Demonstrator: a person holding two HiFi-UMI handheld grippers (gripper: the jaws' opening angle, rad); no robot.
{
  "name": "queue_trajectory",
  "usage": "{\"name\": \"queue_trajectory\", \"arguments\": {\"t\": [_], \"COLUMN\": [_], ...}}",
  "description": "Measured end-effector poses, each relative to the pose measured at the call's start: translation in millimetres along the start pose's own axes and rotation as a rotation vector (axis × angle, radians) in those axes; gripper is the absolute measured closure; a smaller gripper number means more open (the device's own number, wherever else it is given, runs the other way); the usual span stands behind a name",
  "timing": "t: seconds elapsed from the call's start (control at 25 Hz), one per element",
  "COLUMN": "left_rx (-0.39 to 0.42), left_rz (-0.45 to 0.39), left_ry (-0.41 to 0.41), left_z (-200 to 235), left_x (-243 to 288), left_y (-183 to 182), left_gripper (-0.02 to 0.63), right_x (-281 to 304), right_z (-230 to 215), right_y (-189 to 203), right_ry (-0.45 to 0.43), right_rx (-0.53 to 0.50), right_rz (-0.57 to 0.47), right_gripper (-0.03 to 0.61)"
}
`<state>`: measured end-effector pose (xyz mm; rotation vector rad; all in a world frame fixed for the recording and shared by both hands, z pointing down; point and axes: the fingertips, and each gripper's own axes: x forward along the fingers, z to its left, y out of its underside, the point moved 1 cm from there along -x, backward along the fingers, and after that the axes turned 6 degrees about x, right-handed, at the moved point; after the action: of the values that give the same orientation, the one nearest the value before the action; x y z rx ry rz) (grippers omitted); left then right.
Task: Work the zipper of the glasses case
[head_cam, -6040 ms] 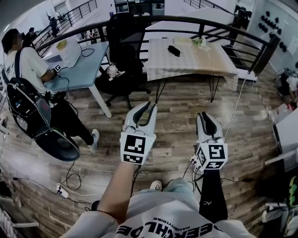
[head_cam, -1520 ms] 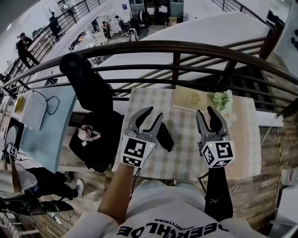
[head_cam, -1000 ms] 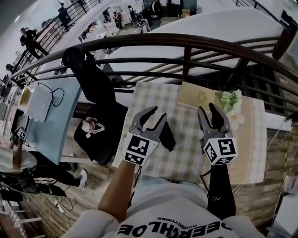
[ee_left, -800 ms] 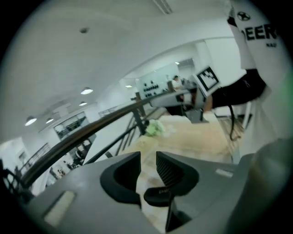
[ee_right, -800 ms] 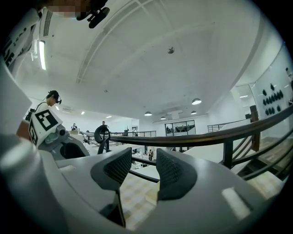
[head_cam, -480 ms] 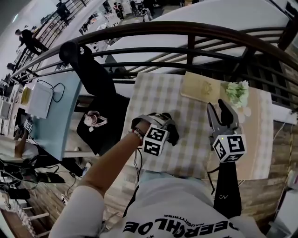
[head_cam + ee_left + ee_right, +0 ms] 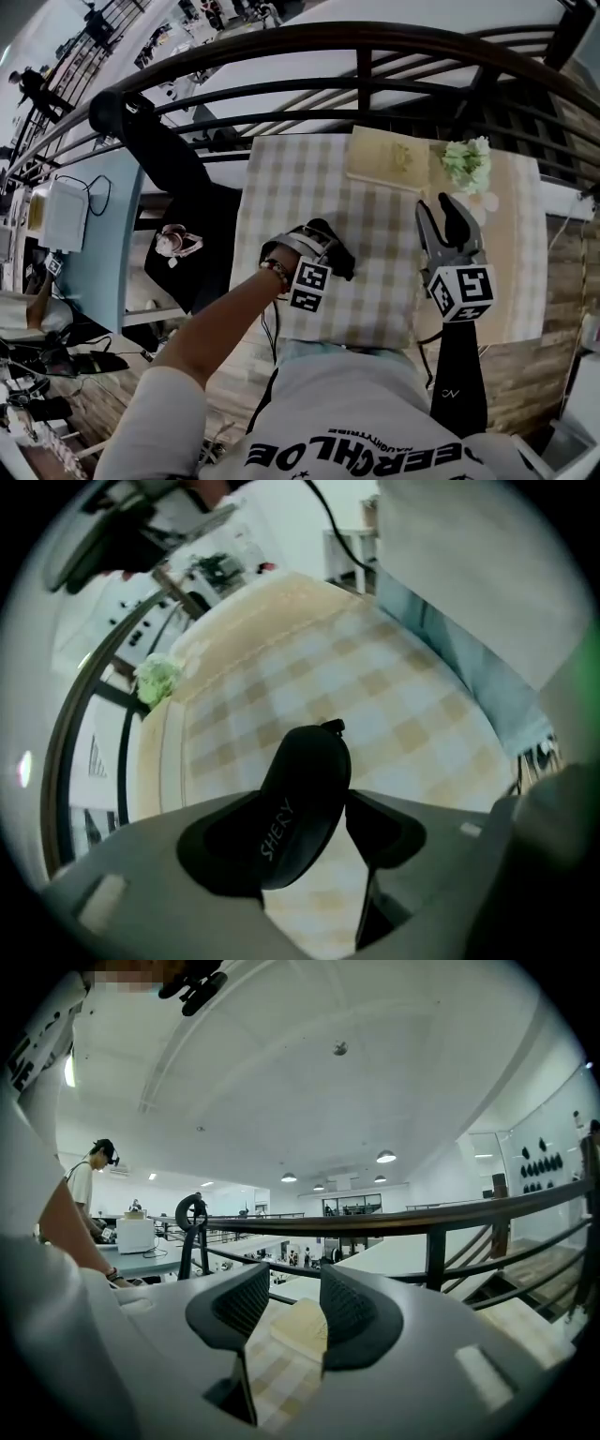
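The black glasses case (image 7: 341, 263) lies on the checked tablecloth (image 7: 291, 183) near the table's front edge. My left gripper (image 7: 323, 247) is turned sideways and down on it. In the left gripper view the case (image 7: 305, 794), printed SHERY, fills the gap between the two pads, touching both. Its zipper pull (image 7: 333, 727) sticks out at the far end. My left gripper (image 7: 305, 829) is shut on the case. My right gripper (image 7: 437, 212) hovers above the table's right part, open, with nothing between its jaws (image 7: 295, 1302).
A pale board (image 7: 386, 157) and a green bunch (image 7: 467, 164) lie at the table's far side. A dark railing (image 7: 375, 42) curves behind the table. To the left are a black chair with a jacket (image 7: 178, 187) and a blue desk (image 7: 80, 239).
Within the last second my left gripper rolled over and dropped onto the case, where it stays now. The right gripper has kept hovering at the right. The head view shifted slightly.
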<state>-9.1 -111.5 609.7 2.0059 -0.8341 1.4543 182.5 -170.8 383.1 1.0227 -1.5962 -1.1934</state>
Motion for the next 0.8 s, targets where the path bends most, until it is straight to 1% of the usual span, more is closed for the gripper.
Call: {"name": "queue_trajectory", "arguments": {"t": [0.08,0.12,0.2,0.28,0.32,0.4,0.44,0.52,0.6,0.68,0.8], "left_rx": [-0.205,-0.287,-0.407,-0.491,-0.503,-0.485,-0.477,-0.456,-0.432,-0.429,-0.444], "left_rz": [-0.025,-0.021,-0.003,0.0,0.0,-0.004,-0.012,-0.036,-0.058,-0.08,-0.114], "left_ry": [-0.065,-0.083,-0.082,-0.069,-0.071,-0.087,-0.089,-0.072,-0.045,-0.021,0.008], "left_z": [14,20,28,28,27,25,24,20,16,14,14], "left_x": [1,2,1,2,4,6,6,5,6,6,5], "left_y": [-2,-3,-6,-11,-11,-12,-12,-14,-16,-17,-18], "left_gripper": [0.327,0.328,0.33,0.331,0.327,0.321,0.317,0.303,0.276,0.253,0.247], "right_x": [2,4,7,11,14,20,23,30,34,35,35], "right_z": [0,1,6,10,12,16,20,29,41,56,71], "right_y": [2,4,7,13,18,32,42,69,102,134,177], "right_ry": [0.005,0.003,-0.009,-0.025,-0.037,-0.093,-0.143,-0.268,-0.407,-0.55,-0.727], "right_rx": [0.009,0.011,0.008,-0.001,-0.008,-0.035,-0.06,-0.135,-0.249,-0.408,-0.659], "right_rz": [0.002,0.004,0.012,0.029,0.046,0.117,0.175,0.318,0.47,0.61,0.752], "right_gripper": [0.379,0.38,0.38,0.379,0.379,0.383,0.412,0.423,0.414,0.404,0.385]}}
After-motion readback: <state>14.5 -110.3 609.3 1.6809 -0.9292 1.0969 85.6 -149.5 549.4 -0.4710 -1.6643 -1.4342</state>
